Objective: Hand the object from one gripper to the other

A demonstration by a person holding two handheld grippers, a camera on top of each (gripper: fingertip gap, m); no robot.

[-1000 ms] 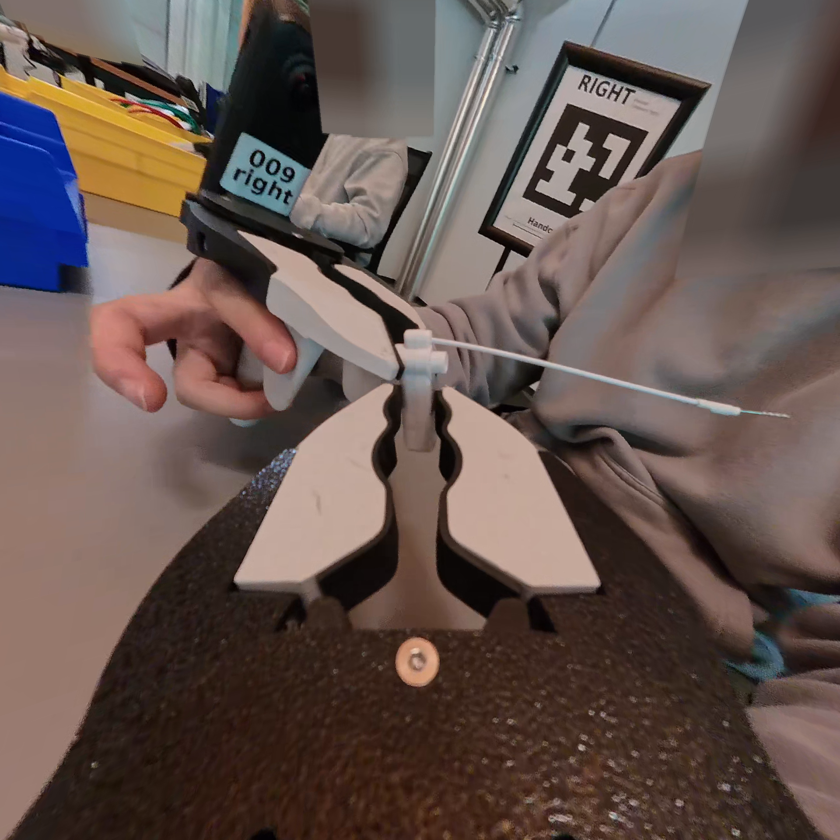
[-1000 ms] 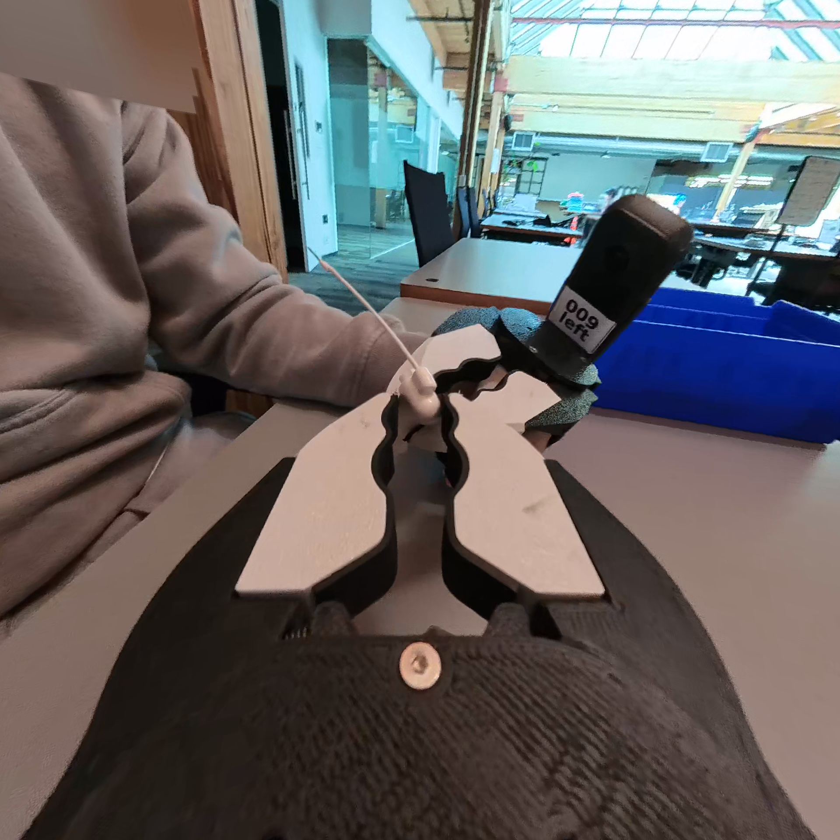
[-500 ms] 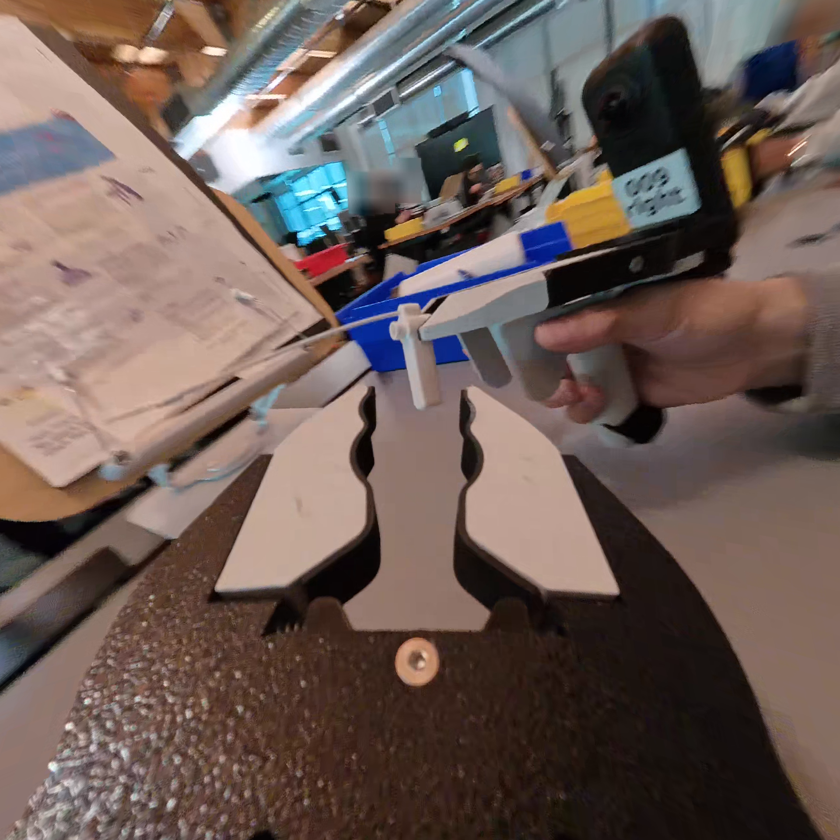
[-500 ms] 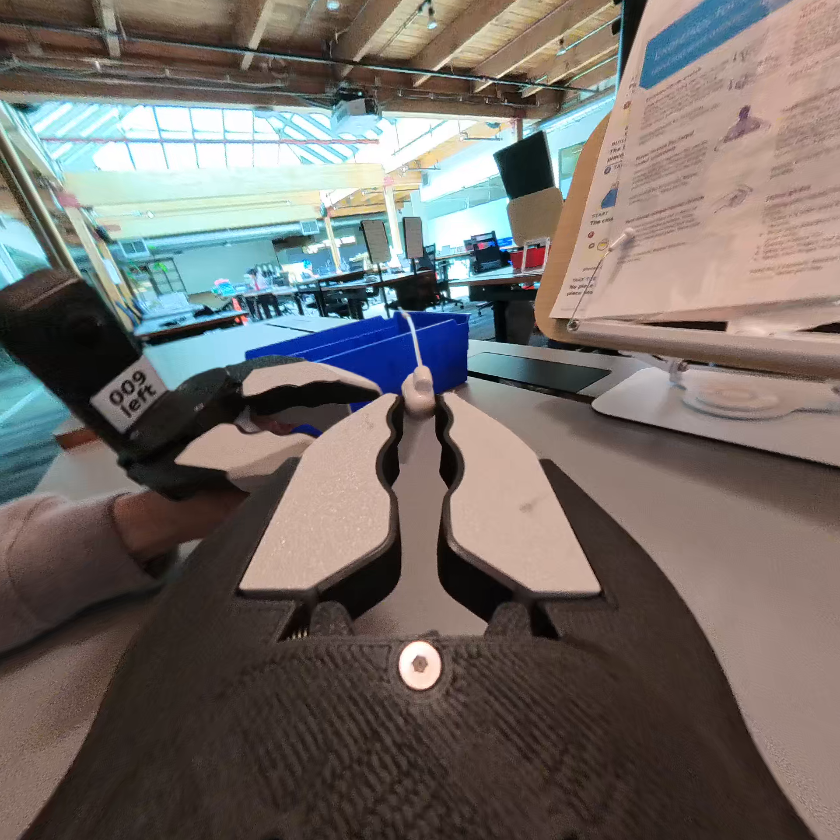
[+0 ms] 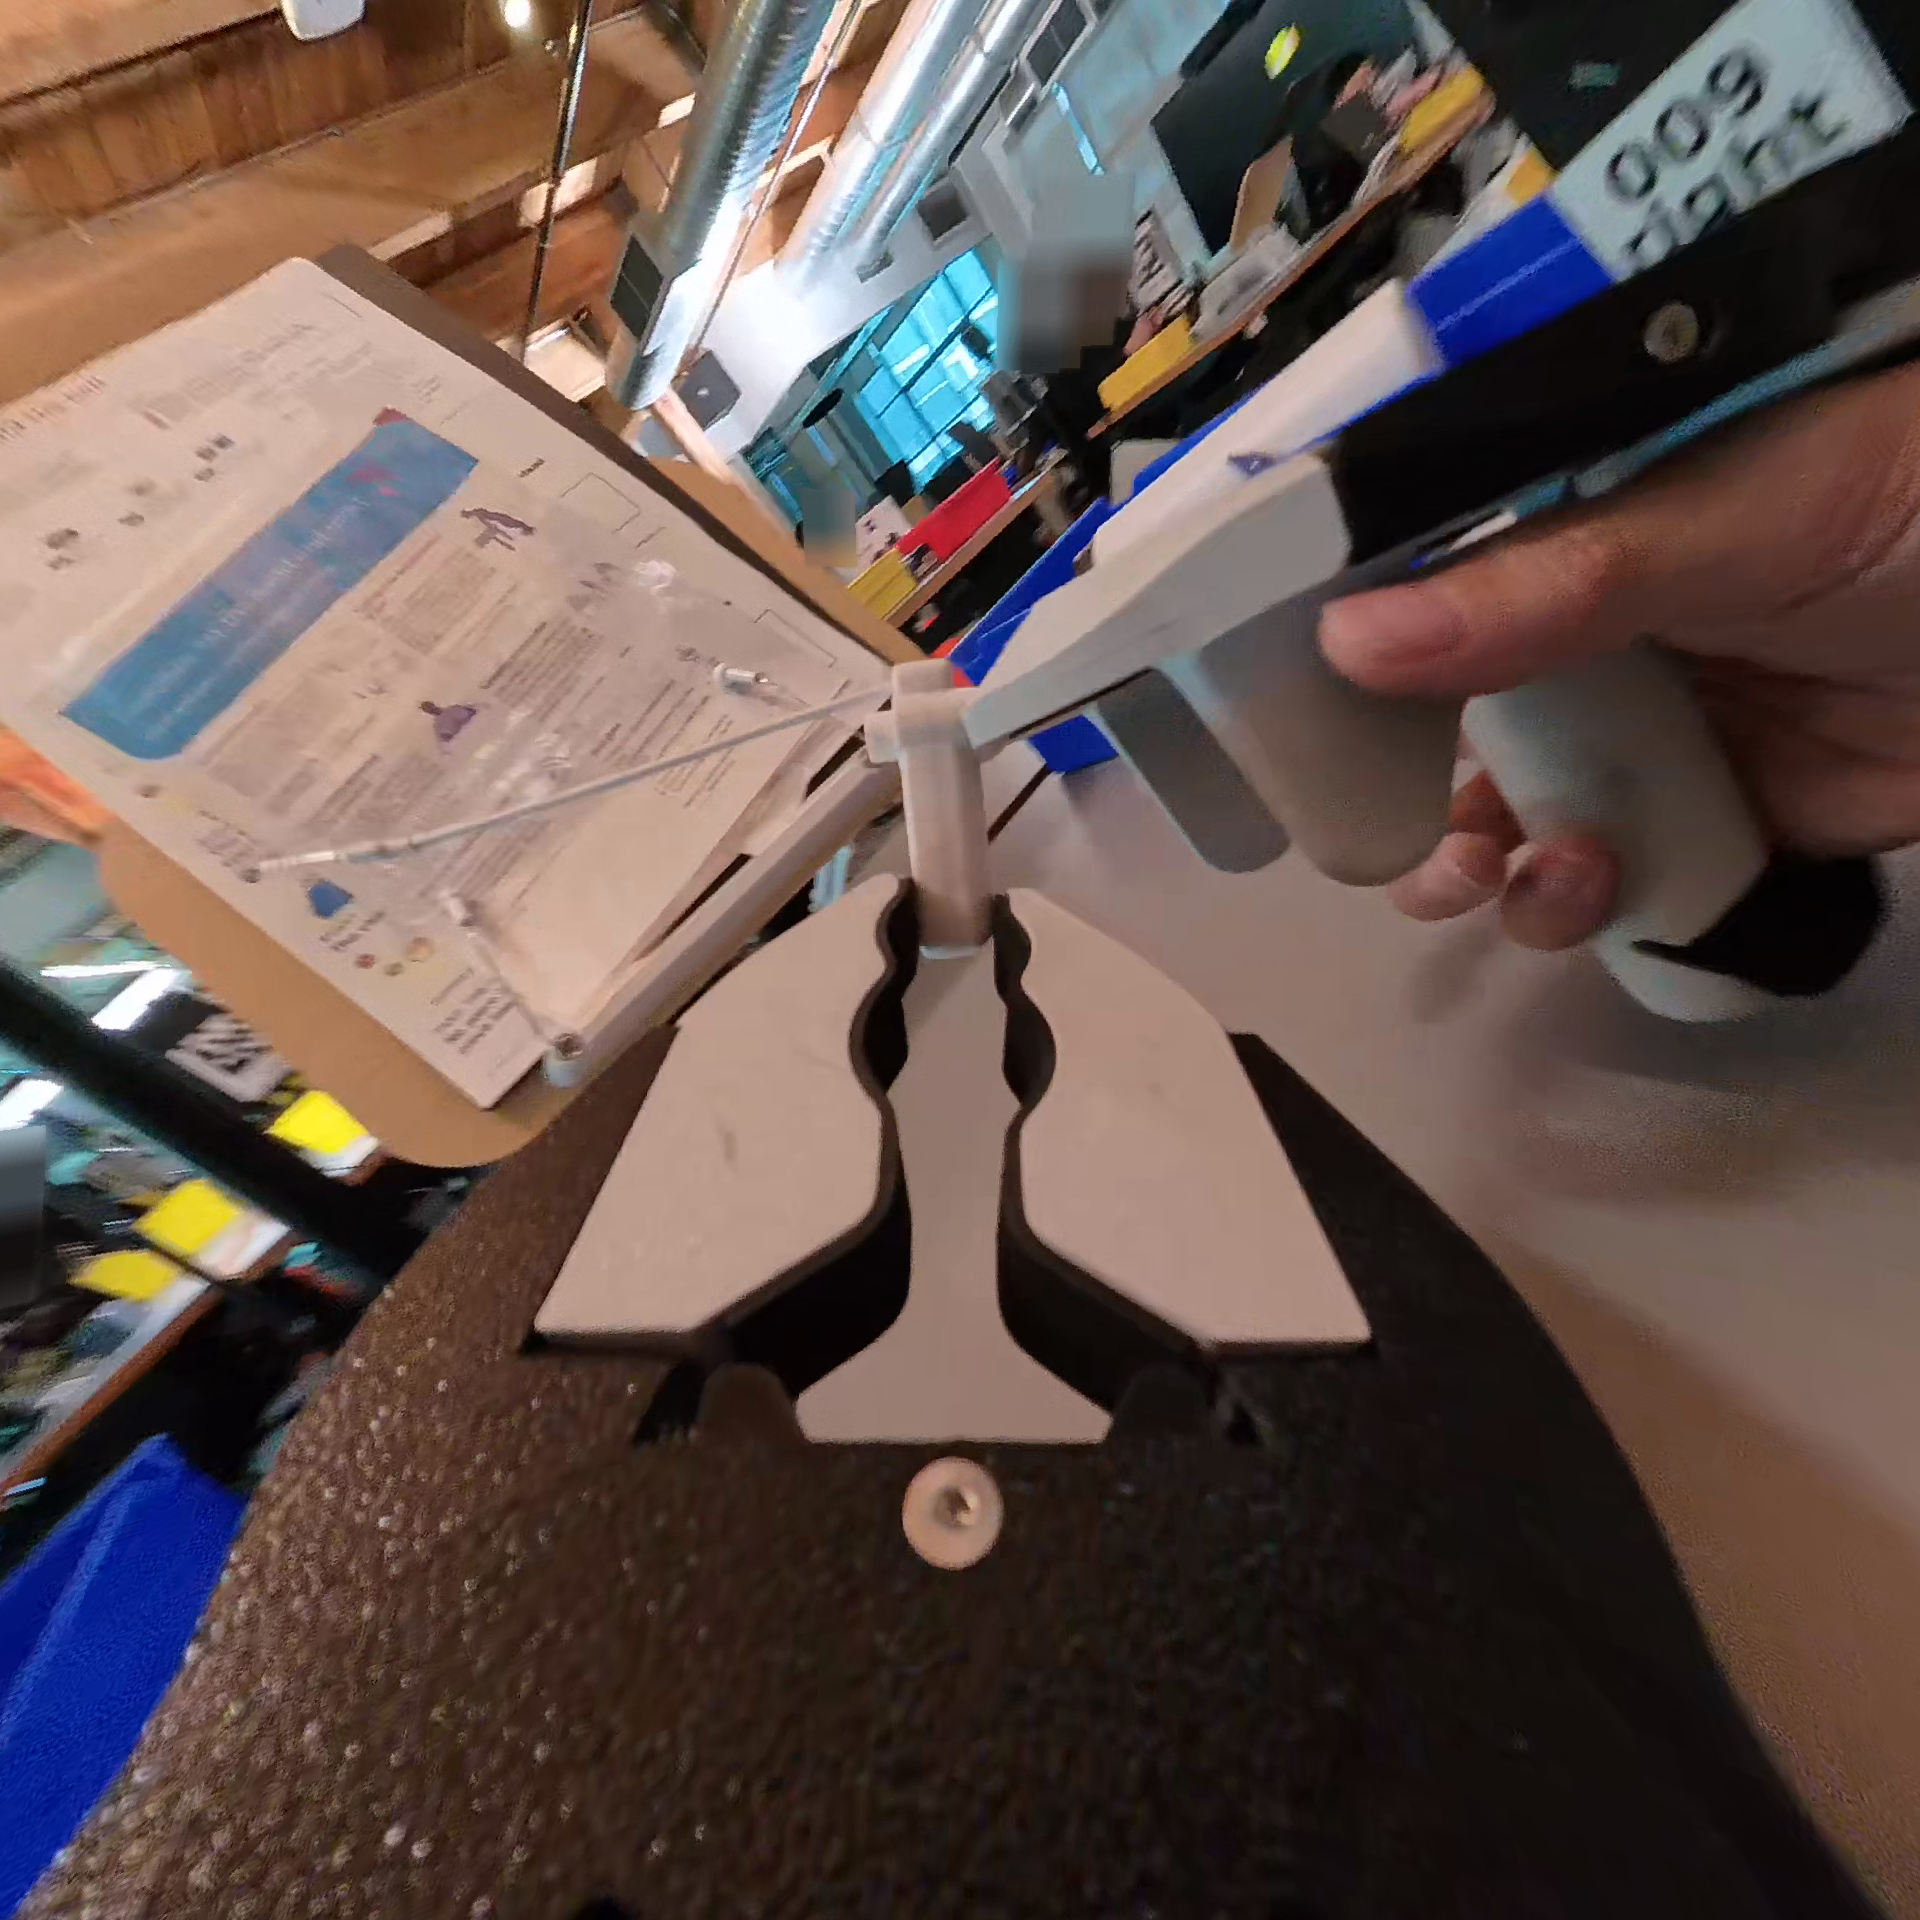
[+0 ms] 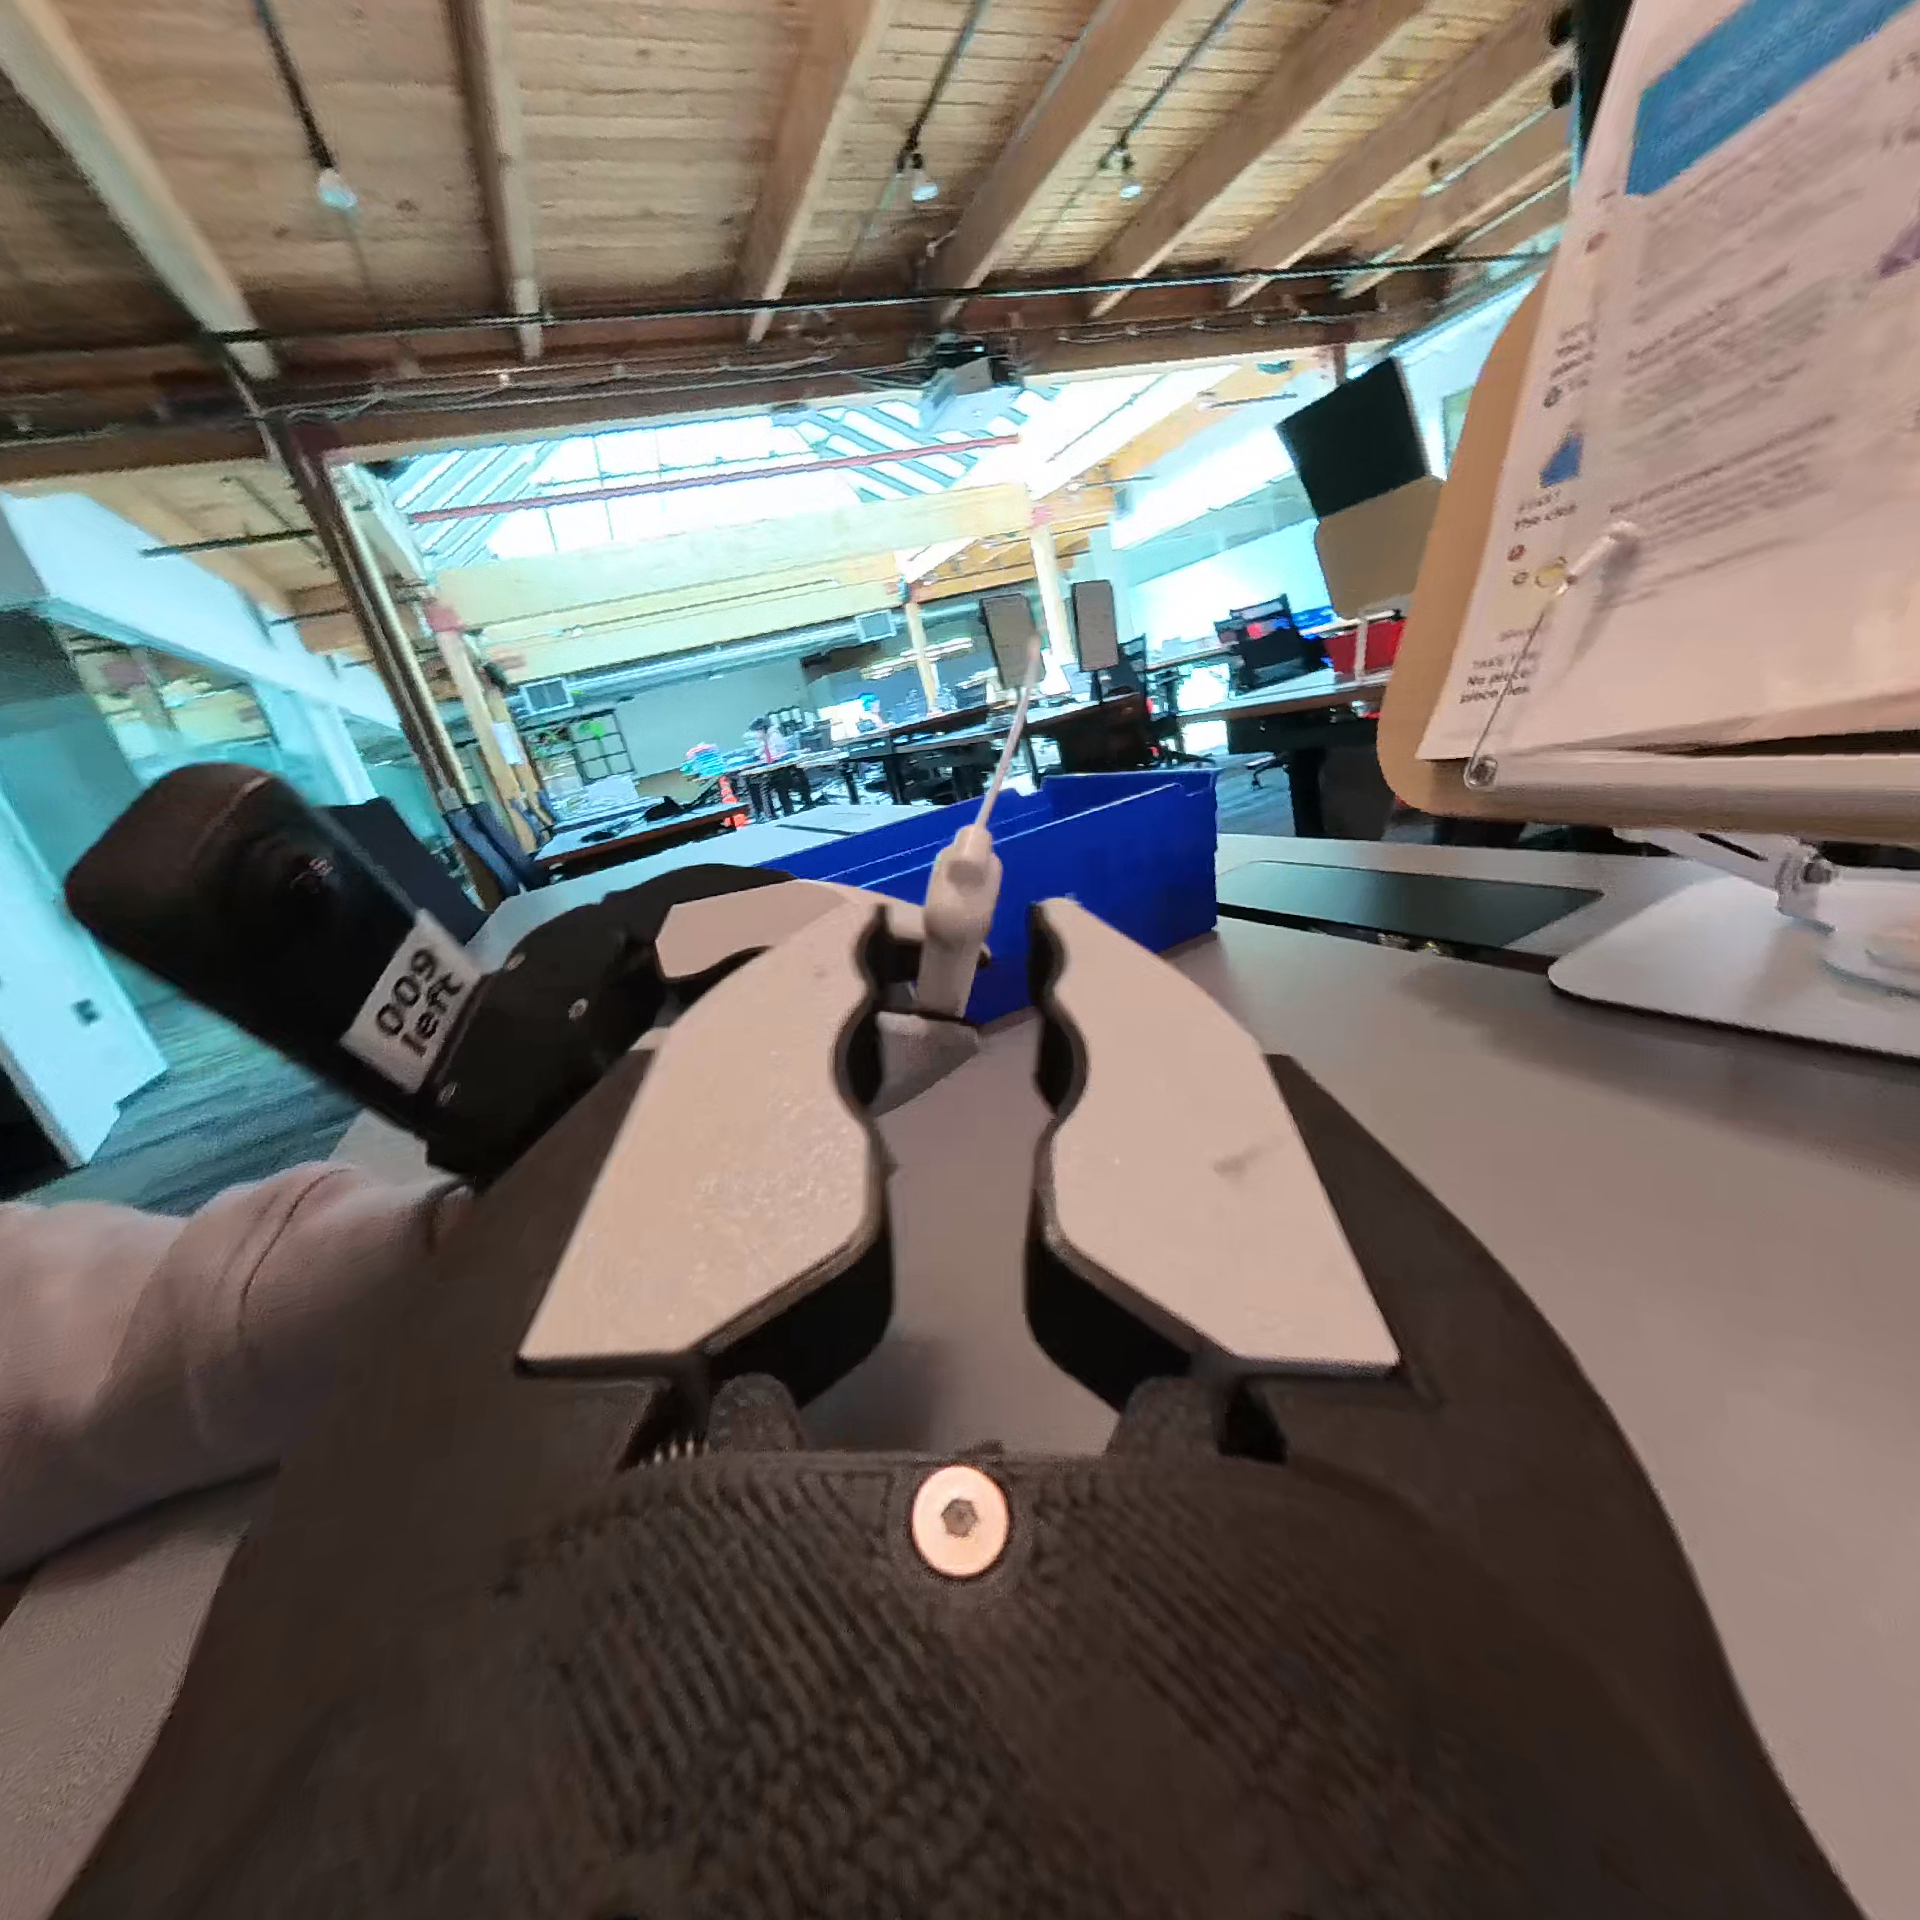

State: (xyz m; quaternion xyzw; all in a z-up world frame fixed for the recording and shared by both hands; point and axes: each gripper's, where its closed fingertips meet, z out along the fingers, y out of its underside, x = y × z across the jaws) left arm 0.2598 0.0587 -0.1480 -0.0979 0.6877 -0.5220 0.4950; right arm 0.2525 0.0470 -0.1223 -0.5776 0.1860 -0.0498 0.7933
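Observation:
The object is a white tool (image 5: 940, 821) with a short handle and a long thin rod that points left in the left wrist view. My left gripper (image 5: 951, 920) is shut on the lower end of its handle. My right gripper (image 5: 971, 717) reaches in from the right, its tip at the tool's top. In the right wrist view the right gripper (image 6: 956, 920) is open, and the tool (image 6: 961, 904) stands upright between its fingertips without touching them. The left gripper (image 6: 914, 987) holds the tool there from the left.
A document stand with a printed sheet (image 5: 364, 675) stands close behind the rod, and shows at right in the right wrist view (image 6: 1714, 416) on a white base (image 6: 1714, 966). A blue bin (image 6: 1101, 862) sits behind the tool. The grey table (image 5: 1455, 1143) lies below. A hand (image 5: 1662, 623) holds the right gripper. The tips of both grippers are at nearly the same place.
Half a second ago the right gripper held the tool and the left was open. Now the left has shut on the handle and the right has opened. Both views have tilted.

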